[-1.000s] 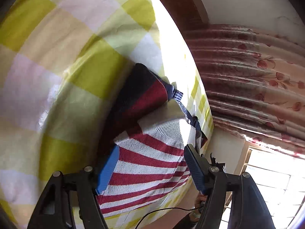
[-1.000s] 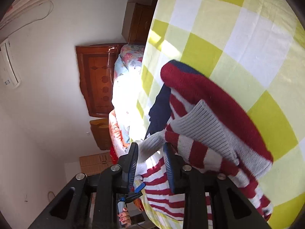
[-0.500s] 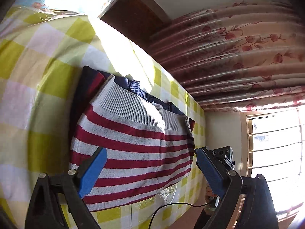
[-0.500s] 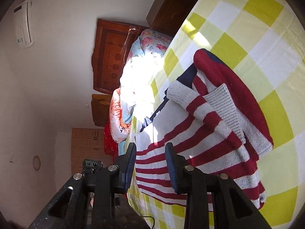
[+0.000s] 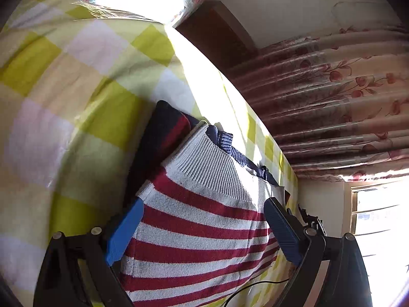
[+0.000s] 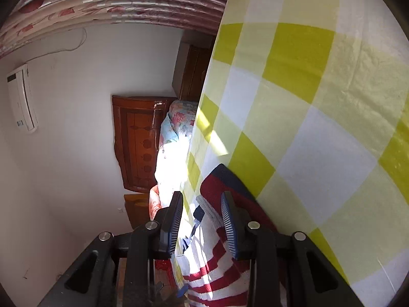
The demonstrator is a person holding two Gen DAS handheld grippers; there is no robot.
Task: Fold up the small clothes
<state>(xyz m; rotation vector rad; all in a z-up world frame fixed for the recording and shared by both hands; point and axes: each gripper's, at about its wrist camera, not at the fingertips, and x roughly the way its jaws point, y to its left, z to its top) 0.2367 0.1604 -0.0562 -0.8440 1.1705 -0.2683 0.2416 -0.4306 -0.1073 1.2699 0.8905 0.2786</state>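
Note:
A red-and-white striped sweater [image 5: 199, 230] with a grey ribbed hem and navy parts lies folded on the yellow checked bed sheet [image 5: 76, 76]. My left gripper [image 5: 204, 203] is open wide just above it. Its blue fingers [image 5: 125, 227] straddle the striped panel without pressing on it. In the right wrist view the sweater [image 6: 212, 263] sits low in the picture, with a grey cuff and a navy edge behind the finger gap. My right gripper [image 6: 202, 195] stands partly open above that end. Sunlit sheet [image 6: 306, 128] shows between its pads and no cloth is clamped.
Flowered pillows and a quilt [image 6: 176, 128] lie at the bed's head against a wooden headboard [image 6: 138, 143]. A pink flowered curtain [image 5: 332, 89] and a bright window [image 5: 378, 217] stand past the bed's far side. A black cable [image 5: 255, 285] runs by the sweater's near edge.
A second ago the grey cuff passed between my right gripper's fingers; now it lies on the sweater and that gripper has swung toward the sweater's end. The left gripper backed off, then came close again.

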